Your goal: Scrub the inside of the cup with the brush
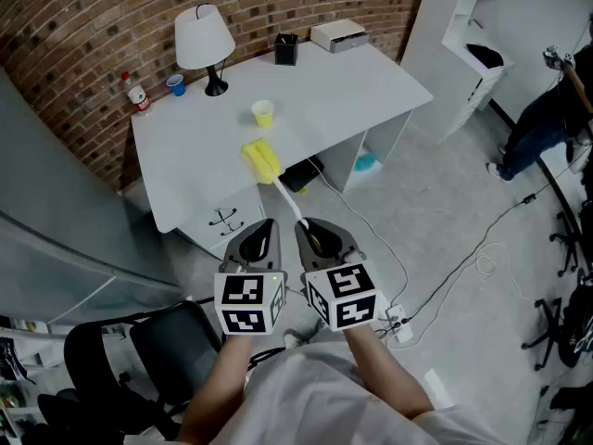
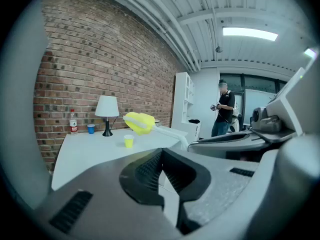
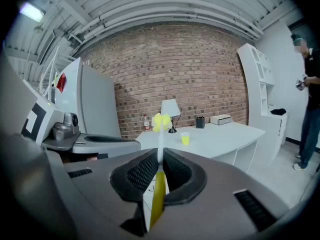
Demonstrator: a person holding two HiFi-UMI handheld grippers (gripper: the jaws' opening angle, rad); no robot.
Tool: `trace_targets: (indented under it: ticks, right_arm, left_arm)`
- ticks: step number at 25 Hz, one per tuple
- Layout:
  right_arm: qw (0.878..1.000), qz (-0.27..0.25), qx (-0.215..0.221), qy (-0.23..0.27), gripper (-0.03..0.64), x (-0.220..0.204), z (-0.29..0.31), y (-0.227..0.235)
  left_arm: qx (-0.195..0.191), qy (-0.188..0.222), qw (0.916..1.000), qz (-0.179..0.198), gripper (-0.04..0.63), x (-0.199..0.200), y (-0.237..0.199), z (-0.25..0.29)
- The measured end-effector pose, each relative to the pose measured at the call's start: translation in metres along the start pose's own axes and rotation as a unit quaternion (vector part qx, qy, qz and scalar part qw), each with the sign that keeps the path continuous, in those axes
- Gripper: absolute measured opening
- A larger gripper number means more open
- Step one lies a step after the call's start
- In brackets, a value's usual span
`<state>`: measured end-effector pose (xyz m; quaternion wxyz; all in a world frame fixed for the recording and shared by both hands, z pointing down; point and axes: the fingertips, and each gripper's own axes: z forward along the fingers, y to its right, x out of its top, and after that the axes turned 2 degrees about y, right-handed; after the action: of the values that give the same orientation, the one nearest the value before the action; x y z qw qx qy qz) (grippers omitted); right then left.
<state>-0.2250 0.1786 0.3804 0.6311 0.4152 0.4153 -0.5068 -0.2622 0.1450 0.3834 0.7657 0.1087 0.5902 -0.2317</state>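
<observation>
Brush [image 3: 158,189], a slim stick that is yellow at the near end and white further out, ends in a soft, lumpy yellow head [image 1: 262,159]. Its handle is clamped between the ribbed black pads of the right gripper [image 1: 318,237], which holds it out away from the person. Just to the left, the left gripper [image 1: 262,239] has its grey, rounded jaws pressed together with nothing between them. The brush head hangs over the near part of the smooth white table [image 1: 371,86], short of the cup [image 1: 263,114]. This small yellow cup stands upright alone at mid-table, and what it holds cannot be made out. Along the far edge, by the rough brick wall [image 1: 111,7], stand a bottle [image 1: 137,93], a blue cup [image 1: 176,84], a white-shaded lamp [image 1: 204,40], a black holder [image 1: 286,49] and a flat white box [image 1: 339,35].
</observation>
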Motion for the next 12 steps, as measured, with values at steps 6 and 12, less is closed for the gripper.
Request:
trace_targets:
  ticks: [6, 12]
  right_arm:
    - [1.000, 0.002, -0.001, -0.006, 0.029, -0.0053, -0.0006, -0.0062]
    - [1.000, 0.001, -0.001, -0.004, 0.029, -0.0060, 0.0035, -0.0097]
  left_arm:
    - [-0.002, -0.002, 0.9999, -0.011, 0.006, -0.0046, -0.0057, -0.0029]
    - [-0.003, -0.002, 1.0000, -0.009, 0.007, -0.0071, -0.0106, -0.0008]
